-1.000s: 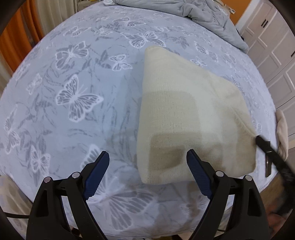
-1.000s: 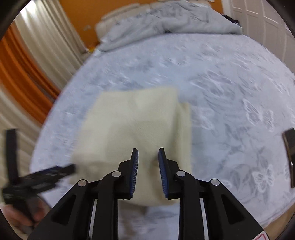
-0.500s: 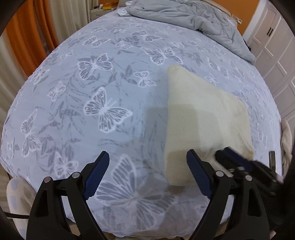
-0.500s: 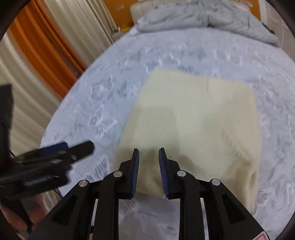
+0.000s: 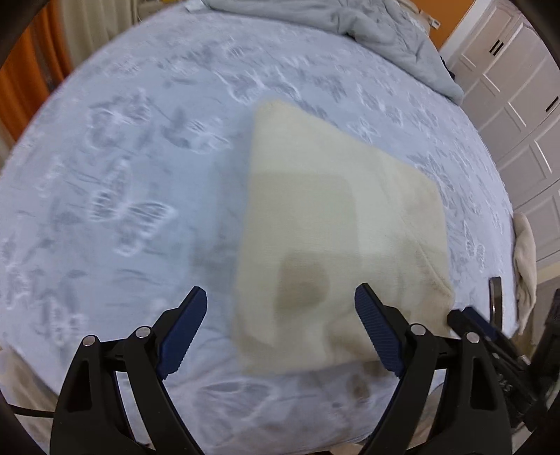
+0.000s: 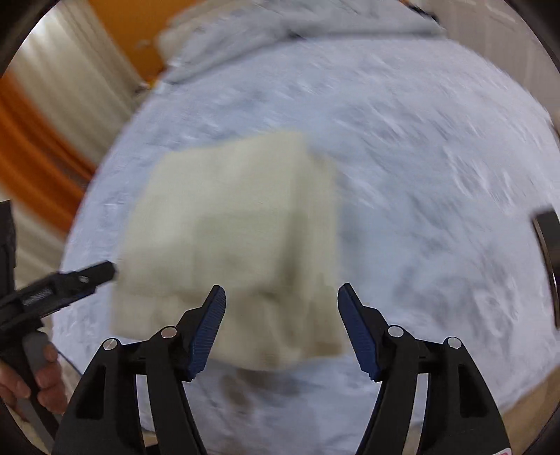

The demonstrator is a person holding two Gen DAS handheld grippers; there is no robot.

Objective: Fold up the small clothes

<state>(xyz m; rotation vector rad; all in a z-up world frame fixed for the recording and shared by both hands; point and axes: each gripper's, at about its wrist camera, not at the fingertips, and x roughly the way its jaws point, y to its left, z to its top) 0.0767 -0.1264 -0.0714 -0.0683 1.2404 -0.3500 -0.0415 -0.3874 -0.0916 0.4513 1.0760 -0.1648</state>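
Observation:
A cream knitted garment (image 5: 336, 224) lies folded into a flat rectangle on the blue butterfly-print bed (image 5: 122, 182); it also shows in the right wrist view (image 6: 231, 238). My left gripper (image 5: 280, 332) is open and empty, just short of the garment's near edge. My right gripper (image 6: 281, 329) is open and empty over the garment's near edge. The right gripper's tip shows at the garment's right corner in the left wrist view (image 5: 469, 322). Both views are motion-blurred.
A grey duvet (image 5: 367, 24) is heaped at the far end of the bed. White wardrobe doors (image 5: 518, 105) stand to the right. Another cream cloth (image 5: 525, 266) and a dark flat object (image 5: 495, 297) lie at the bed's right edge. Orange curtains (image 6: 31, 154) hang left.
My right gripper has opened and let go of the garment, which now lies flat. Both grippers have shifted over the bed's near edge. The left gripper stays open.

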